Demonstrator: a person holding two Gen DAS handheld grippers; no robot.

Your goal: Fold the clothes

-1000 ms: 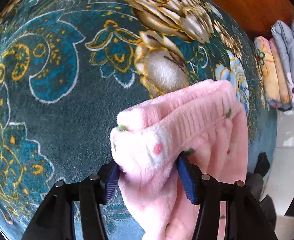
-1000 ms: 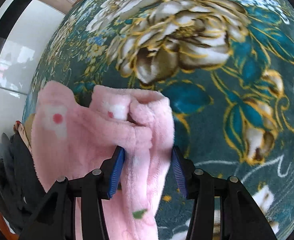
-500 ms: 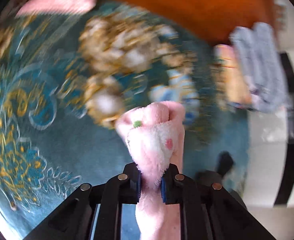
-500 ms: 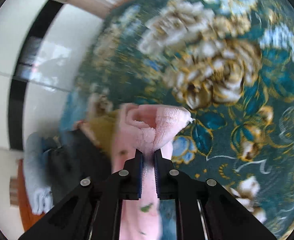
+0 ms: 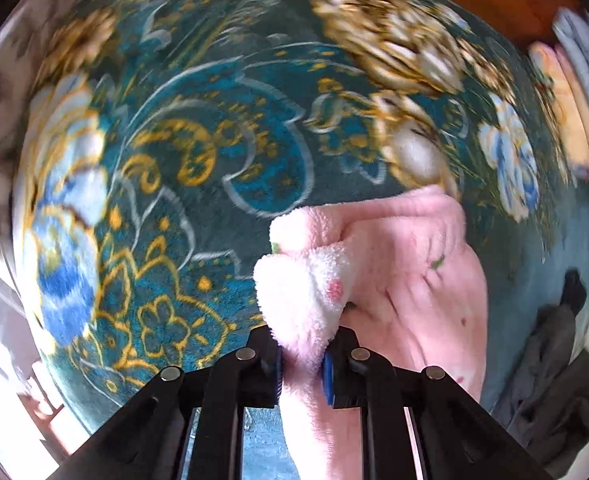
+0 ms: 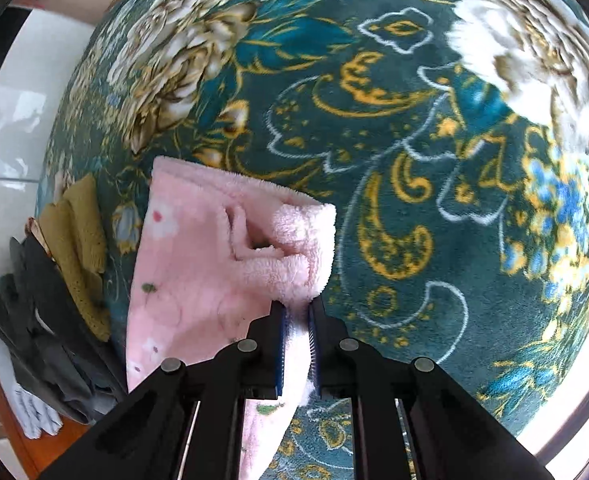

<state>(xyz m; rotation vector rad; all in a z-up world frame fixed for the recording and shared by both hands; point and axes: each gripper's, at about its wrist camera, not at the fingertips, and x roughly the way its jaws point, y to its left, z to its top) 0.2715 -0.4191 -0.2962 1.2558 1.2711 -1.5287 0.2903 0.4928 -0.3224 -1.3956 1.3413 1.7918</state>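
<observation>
Both grippers had a hold of the same pink fleece garment [image 5: 406, 264], and the fold itself looked barely begun. The left gripper [image 5: 300, 354] was pinched narrow on a bunched white-and-pink corner, which bulged out just ahead of its fingers; the rest of the fleece spread away to the right of those fingers and hung down beneath them. The right gripper [image 6: 296, 330] was clamped nearly closed on another rolled edge of the garment [image 6: 198, 272], the cloth spilling to the left of its fingers and dropping below them.

Beyond both sets of fingertips lay the teal floral blanket [image 5: 214, 152], bare where a fold would be set down. The left view was motion-blurred, so whether any of the garment touched the blanket could not be told.

By my reading, the piece was gripped at two points and raised, not laid flat or doubled over. Spreading it, bringing edges together and smoothing remained.

Far right of the left fingers a row of folded clothes [image 5: 574, 92] suggested some items were finished. Left of the right fingers sat a heap of dark and mustard clothes [image 6: 58, 280], probably still waiting
</observation>
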